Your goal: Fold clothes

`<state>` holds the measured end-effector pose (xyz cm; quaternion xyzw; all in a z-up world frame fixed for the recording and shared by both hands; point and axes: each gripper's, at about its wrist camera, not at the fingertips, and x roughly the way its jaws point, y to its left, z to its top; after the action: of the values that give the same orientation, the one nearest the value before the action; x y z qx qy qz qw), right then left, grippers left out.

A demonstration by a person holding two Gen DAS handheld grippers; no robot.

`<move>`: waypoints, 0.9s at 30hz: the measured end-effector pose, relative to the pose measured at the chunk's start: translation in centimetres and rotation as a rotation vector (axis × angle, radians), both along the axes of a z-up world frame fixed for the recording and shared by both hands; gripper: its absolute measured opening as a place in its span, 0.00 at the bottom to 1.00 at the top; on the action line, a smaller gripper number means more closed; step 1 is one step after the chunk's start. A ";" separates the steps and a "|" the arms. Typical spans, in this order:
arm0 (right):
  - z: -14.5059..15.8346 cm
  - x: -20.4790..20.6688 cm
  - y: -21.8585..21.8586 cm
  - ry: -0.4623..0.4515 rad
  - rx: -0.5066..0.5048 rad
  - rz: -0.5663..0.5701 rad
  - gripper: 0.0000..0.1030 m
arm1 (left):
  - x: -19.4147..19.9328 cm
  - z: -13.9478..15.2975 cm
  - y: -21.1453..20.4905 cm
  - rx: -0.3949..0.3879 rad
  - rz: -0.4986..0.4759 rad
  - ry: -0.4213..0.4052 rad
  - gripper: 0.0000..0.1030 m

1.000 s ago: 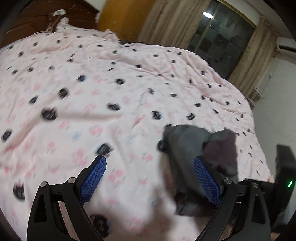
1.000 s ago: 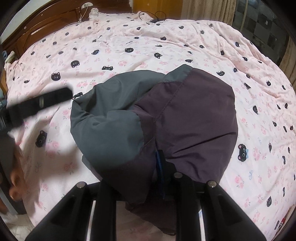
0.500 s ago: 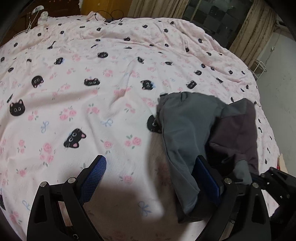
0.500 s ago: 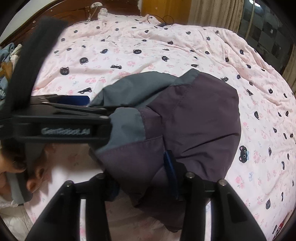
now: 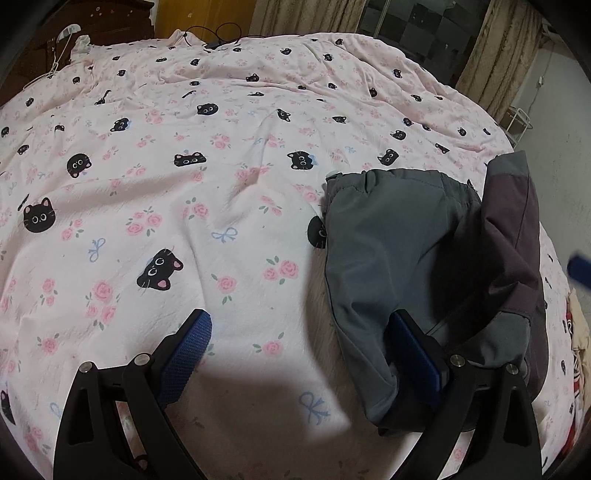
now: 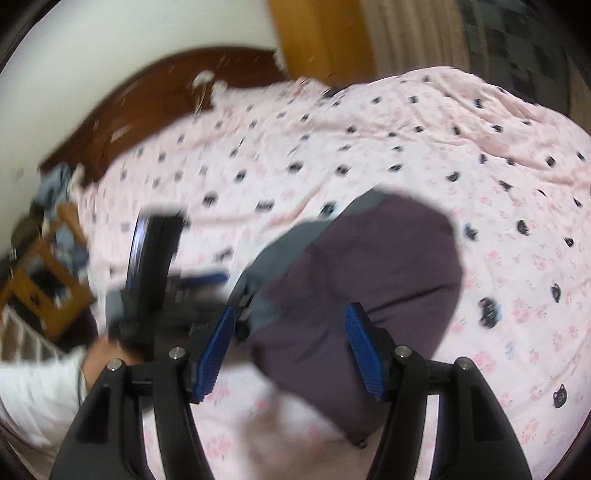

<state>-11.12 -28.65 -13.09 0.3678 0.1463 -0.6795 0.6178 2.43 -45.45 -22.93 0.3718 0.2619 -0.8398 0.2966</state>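
pink cat-print bedspread (image 5: 229,206) | wooden headboard (image 6: 147,110) | curtains (image 5: 506,48) | black cable (image 5: 218,35)

1. The left wrist view sits low and close over the pink bedspread (image 5: 207,206), looking forward between its own spread fingers (image 5: 186,356) toward the headboard end and the curtains (image 5: 495,55).
2. The right wrist view is higher, tilted up and motion-blurred, facing the wooden headboard (image 6: 147,107) and the white wall (image 6: 110,44).
3. Both views share the bedspread (image 6: 461,147) and the grey-and-purple garment (image 5: 399,251) (image 6: 376,266), which lies near each lens.
4. The right view also catches the left gripper (image 6: 207,278) at its left side.
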 end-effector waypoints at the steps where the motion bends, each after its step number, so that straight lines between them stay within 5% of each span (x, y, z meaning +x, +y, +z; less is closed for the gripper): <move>1: 0.4 -0.8 -0.2 -0.025 -0.007 -0.006 0.62 | 0.0 -0.1 0.0 -0.001 -0.001 -0.002 0.93; 11: -1.3 -5.8 -5.7 -0.228 0.054 -0.014 0.62 | -0.2 -0.8 0.1 -0.009 -0.007 -0.013 0.94; 27: -8.1 -4.7 -12.2 -0.140 0.311 0.036 0.66 | 0.3 -0.5 0.7 -0.069 0.011 -0.025 0.94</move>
<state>-15.80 -40.81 -21.24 0.5025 0.2129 -0.6103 0.5742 2.76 -44.72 -23.43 0.3703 0.2314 -0.8419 0.3170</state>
